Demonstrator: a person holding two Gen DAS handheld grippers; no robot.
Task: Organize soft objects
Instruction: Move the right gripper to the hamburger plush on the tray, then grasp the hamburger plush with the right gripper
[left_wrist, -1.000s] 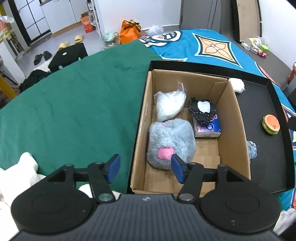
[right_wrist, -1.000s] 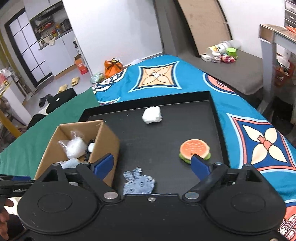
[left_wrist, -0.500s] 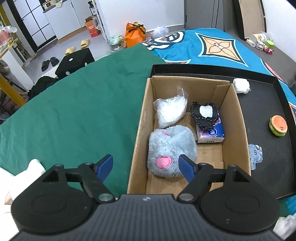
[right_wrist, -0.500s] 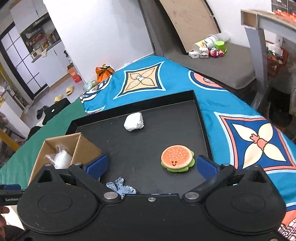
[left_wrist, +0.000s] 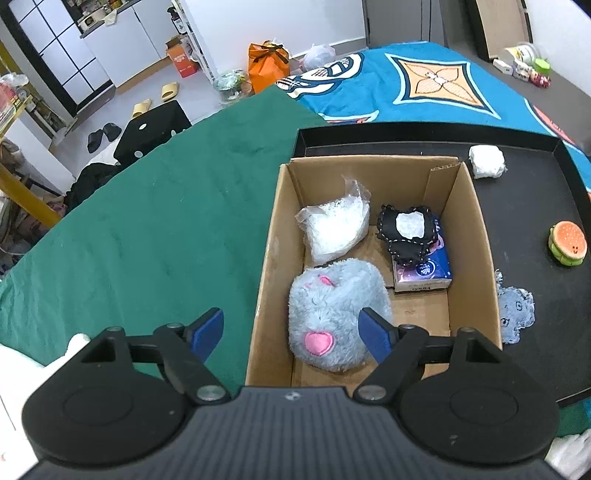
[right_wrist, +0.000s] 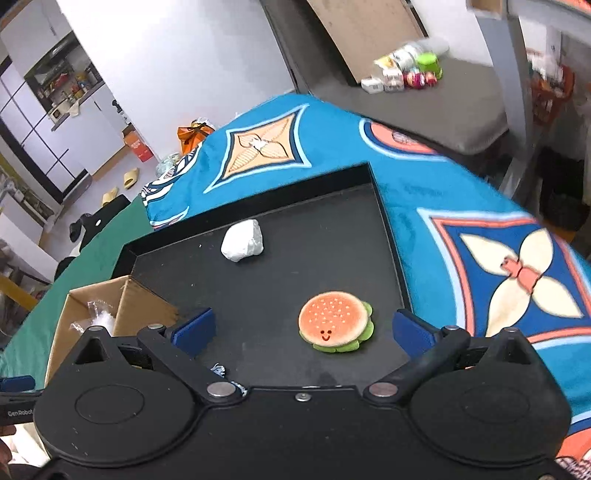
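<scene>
Left gripper (left_wrist: 290, 328), lower centre of left view: jaws just widened, nothing clamped, grey plush mouse (left_wrist: 338, 314) released, lying loose in cardboard box (left_wrist: 476, 236) beside white stuffing bag (left_wrist: 336, 230) and tissue pack (left_wrist: 423, 271). Drop-off judged done. Right gripper (right_wrist: 303, 328): jaws just spread to full width, empty, framing burger plush (right_wrist: 334, 321) on black tray (right_wrist: 388, 206), lower centre of right view; burger drawn closer than a second ago. Likely next pick. White wad (right_wrist: 242, 240), upper left of tray, not yet boxed.

The box (left_wrist: 476, 236) stands on the tray (right_wrist: 388, 229), left of the burger toy (right_wrist: 334, 321).
</scene>
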